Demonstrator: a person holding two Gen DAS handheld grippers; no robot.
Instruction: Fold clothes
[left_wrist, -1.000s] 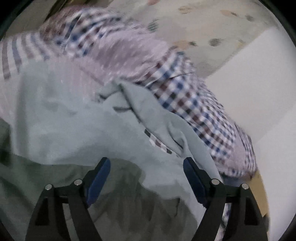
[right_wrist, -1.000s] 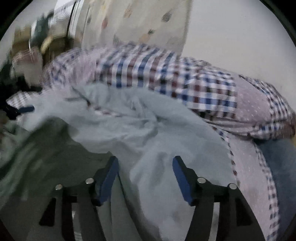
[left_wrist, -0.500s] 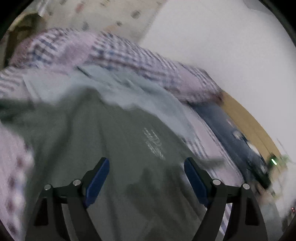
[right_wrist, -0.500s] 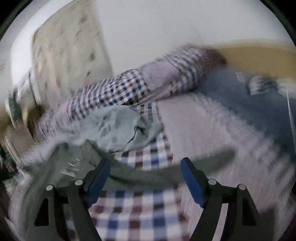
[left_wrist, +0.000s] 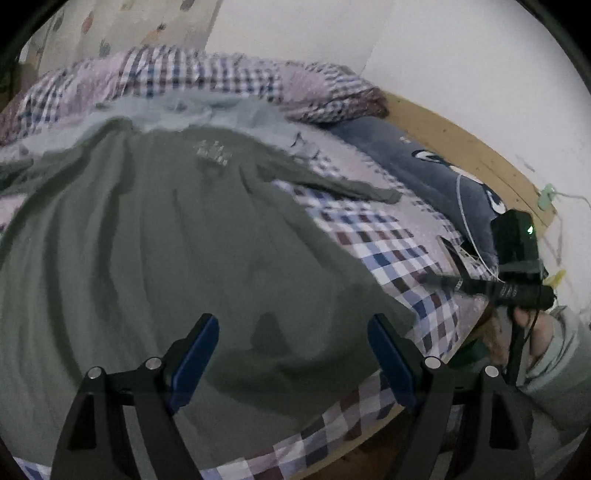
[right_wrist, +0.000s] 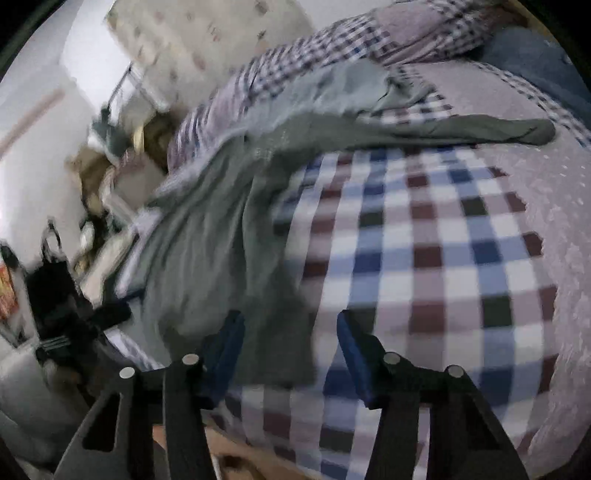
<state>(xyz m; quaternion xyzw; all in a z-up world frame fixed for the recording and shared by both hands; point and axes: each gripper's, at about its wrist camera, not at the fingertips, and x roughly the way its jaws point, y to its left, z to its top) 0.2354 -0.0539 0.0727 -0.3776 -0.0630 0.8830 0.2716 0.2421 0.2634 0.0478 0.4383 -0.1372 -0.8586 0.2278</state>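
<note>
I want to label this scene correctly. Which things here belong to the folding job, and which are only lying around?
Belonging to the job:
green shirt
light grey garment
left gripper
right gripper

Only lying around:
checked bedsheet
checked quilt
dark blue pillow

A shirt (left_wrist: 177, 251) lies spread flat on the bed (left_wrist: 391, 243), its hem toward the bed's near edge and its neck toward the far side. One sleeve (left_wrist: 332, 181) stretches out to the right across the sheet. Behind the shirt lies a second, crumpled garment (left_wrist: 221, 110), and behind that a rolled quilt (left_wrist: 207, 74) runs along the wall. To the right of the quilt's end, a pillow (left_wrist: 417, 166) rests against the headboard (left_wrist: 461, 147). The left gripper (left_wrist: 291, 354) hovers over the shirt's hem. The right gripper (right_wrist: 291, 354) hangs over the shirt's right hem corner at the bed's near edge.
</note>
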